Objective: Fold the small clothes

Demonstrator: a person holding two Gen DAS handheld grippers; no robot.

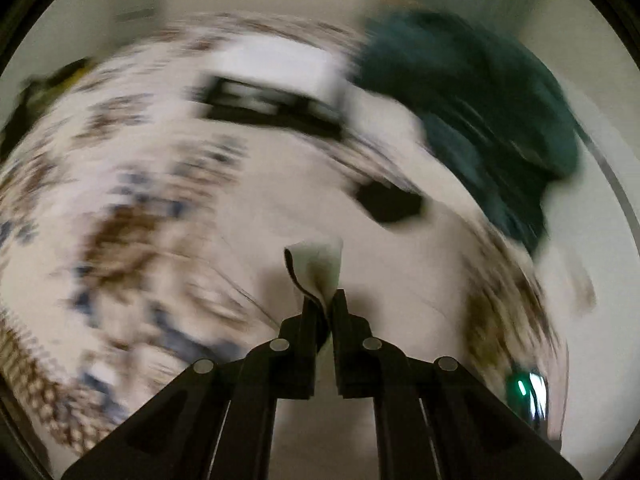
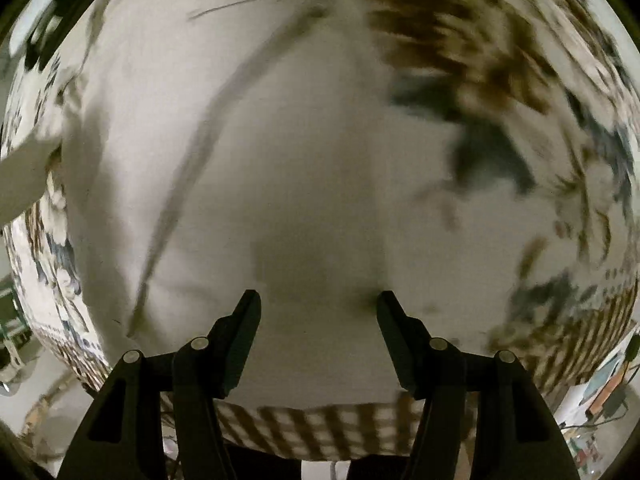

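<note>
cloth: printed brown-blue tablecloth [image 1: 120, 224] covers the table, blurred by motion; pattern runs out to the left rim in the left view.
garment: pale garment [image 2: 312, 160] lies spread on the cloth, mostly flat, dark seam line running diagonally on its left part.
left gripper: left gripper [image 1: 325, 300] has its jaws closed together on a corner of the garment; pinched fold [image 1: 318, 268] stands up above the tips, dark hem visible. Held at a corner likely so the edge can be carried over for a fold.
dark items: black-white tag-like panel [image 1: 272, 108] and small black piece [image 1: 390, 202] beyond the grip; cannot tell what they are.
pile: teal clothes pile [image 1: 488, 120] at far right of the table, well apart from the grip, probably waiting its turn.
right gripper: right gripper [image 2: 318, 300] has its jaws wide apart, holding nothing, tips just above or on the garment; right tip seems to dent the fabric. Likely set to pin or grab the near side.
edges: near garment edge lies close to the table edge [image 2: 320, 424] under the right gripper; little room there.
room: open pale fabric ahead of both tools gives space to fold across; pile limits the right side.
</note>
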